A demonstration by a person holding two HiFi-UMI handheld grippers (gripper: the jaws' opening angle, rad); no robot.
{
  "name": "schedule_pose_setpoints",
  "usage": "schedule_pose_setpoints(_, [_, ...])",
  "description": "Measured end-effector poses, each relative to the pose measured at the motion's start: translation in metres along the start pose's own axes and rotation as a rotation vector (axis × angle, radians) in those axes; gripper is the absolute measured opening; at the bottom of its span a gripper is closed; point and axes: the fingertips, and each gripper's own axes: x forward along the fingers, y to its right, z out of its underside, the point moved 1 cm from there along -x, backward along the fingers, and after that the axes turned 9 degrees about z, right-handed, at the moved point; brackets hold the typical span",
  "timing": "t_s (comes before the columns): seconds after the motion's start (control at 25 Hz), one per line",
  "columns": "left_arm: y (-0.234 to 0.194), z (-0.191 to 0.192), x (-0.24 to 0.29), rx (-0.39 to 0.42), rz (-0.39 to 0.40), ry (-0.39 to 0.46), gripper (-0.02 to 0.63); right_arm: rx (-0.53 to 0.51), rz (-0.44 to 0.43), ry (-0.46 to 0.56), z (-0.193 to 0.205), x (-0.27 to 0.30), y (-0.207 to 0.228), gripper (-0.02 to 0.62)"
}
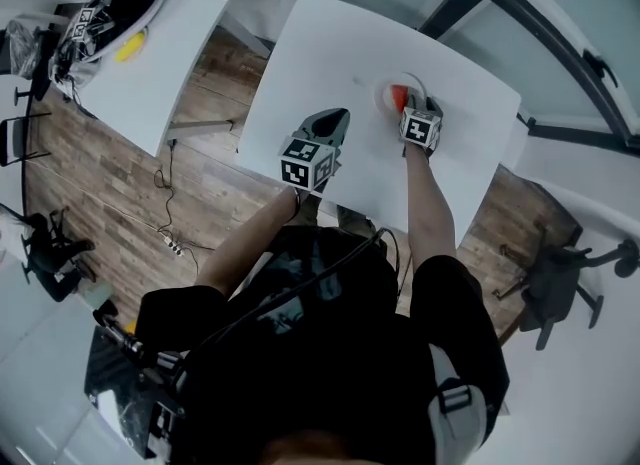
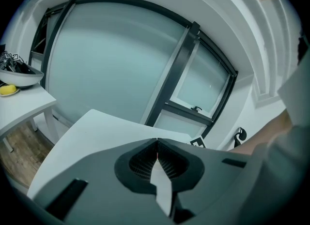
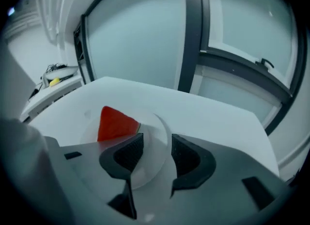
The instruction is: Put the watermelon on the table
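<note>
Judging placement done: watermelon slice [image 3: 115,124] on plate [image 3: 156,125], centre-left, on table [image 3: 213,115]; my right gripper [image 3: 156,147] jaws apart, empty; left gripper [image 2: 157,145] jaws together.

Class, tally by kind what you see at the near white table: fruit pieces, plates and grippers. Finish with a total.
watermelon slice: 1
plate: 1
grippers: 2, the left gripper and the right gripper
Total: 4

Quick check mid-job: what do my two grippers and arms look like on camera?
The left gripper and right gripper are grey wedges with dark ribbed jaws, each carrying a cube of black-and-white square markers. The person wears a black short-sleeved top.
</note>
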Motion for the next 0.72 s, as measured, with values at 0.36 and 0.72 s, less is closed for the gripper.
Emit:
schedule_pose_setpoints(0.36, [0.02, -0.003, -0.023, 0.147, 0.03, 0.012, 0.009, -0.066, -0.105, 0.436, -0.045, -0.211, -0.012, 0.009])
schedule_pose_setpoints(0.72, [0.064, -0.006, -0.024, 0.305, 0.129, 0.003, 0.008, 0.072, -0.069, 0.468, -0.01, -0.297, -0.012, 0.009])
